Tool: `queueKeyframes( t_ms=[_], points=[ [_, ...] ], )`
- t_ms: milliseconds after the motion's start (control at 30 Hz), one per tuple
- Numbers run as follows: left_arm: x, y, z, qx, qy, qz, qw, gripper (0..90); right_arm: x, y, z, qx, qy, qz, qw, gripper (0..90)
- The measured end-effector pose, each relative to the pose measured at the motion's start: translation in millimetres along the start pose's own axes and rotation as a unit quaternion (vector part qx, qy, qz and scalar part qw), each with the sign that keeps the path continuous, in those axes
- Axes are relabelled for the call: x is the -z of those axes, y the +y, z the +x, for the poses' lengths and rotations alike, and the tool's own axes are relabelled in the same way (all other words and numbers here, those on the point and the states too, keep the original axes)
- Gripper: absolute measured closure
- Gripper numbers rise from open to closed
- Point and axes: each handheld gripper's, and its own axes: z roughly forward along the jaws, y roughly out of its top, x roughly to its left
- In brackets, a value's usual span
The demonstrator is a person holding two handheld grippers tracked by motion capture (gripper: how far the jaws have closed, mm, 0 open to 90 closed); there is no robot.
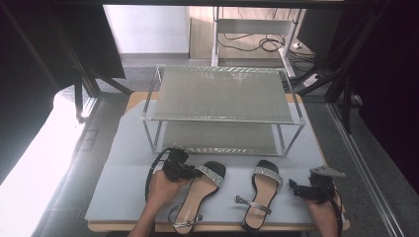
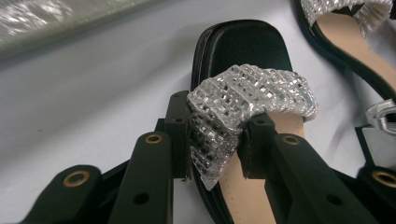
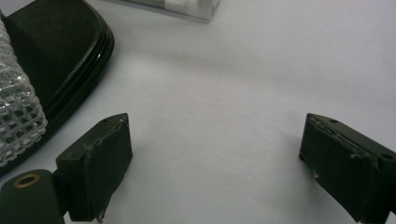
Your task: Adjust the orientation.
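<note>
Two black sandals with sparkling silver straps lie on the grey mat near the front edge. My left gripper is shut on the silver toe strap of the left sandal, and the strap bunches between the pads. The left sandal's black toe points away from the jaws. The right sandal lies flat to its right, and its black toe and silver strap edge into the right gripper view. My right gripper stands open just right of that sandal, nothing between its pads.
A two-tier metal shoe rack stands behind the sandals on the mat, both shelves bare. The rack's white foot sits ahead of the right gripper. The table's front edge runs just below the sandal heels.
</note>
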Motion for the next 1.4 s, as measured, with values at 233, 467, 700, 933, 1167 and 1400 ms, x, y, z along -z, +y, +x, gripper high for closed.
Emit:
queueKeyframes(
  t_ms=[233, 467, 700, 933, 1167, 1400],
  points=[
    [17.2, 10.9, -2.2, 0.002, -0.004, -0.004, 1.0, 69.4, 0.0, 0.0, 0.0, 0.0, 0.0, 0.0, 1.0, 8.7],
    [31.6, 22.8, -8.4, -0.004, -0.013, -0.011, 0.9998, 69.5, 0.0, 0.0, 0.0, 0.0, 0.0, 0.0, 1.0, 8.7],
    [47.6, 35.6, -14.8, -0.007, -0.018, -0.014, 0.9997, 69.5, 0.1, 0.0, 0.2, -0.001, 0.0, 0.001, 1.0, 8.6],
    [61.2, 46.6, -18.3, -0.005, -0.036, -0.02, 0.9992, 69.4, 0.1, -0.1, 0.0, 0.0, 0.0, 0.0, 1.0, 8.7],
    [74.2, 58.1, -21.3, -0.005, -0.043, -0.025, 0.9987, 69.4, 0.0, -0.1, 0.0, 0.001, 0.0, -0.001, 1.0, 8.6],
    [87.3, 67.9, -22.0, 0.007, -0.056, -0.029, 0.998, 69.4, 0.1, -0.2, 0.1, 0.0, 0.0, 0.0, 1.0, 8.7]
  ],
)
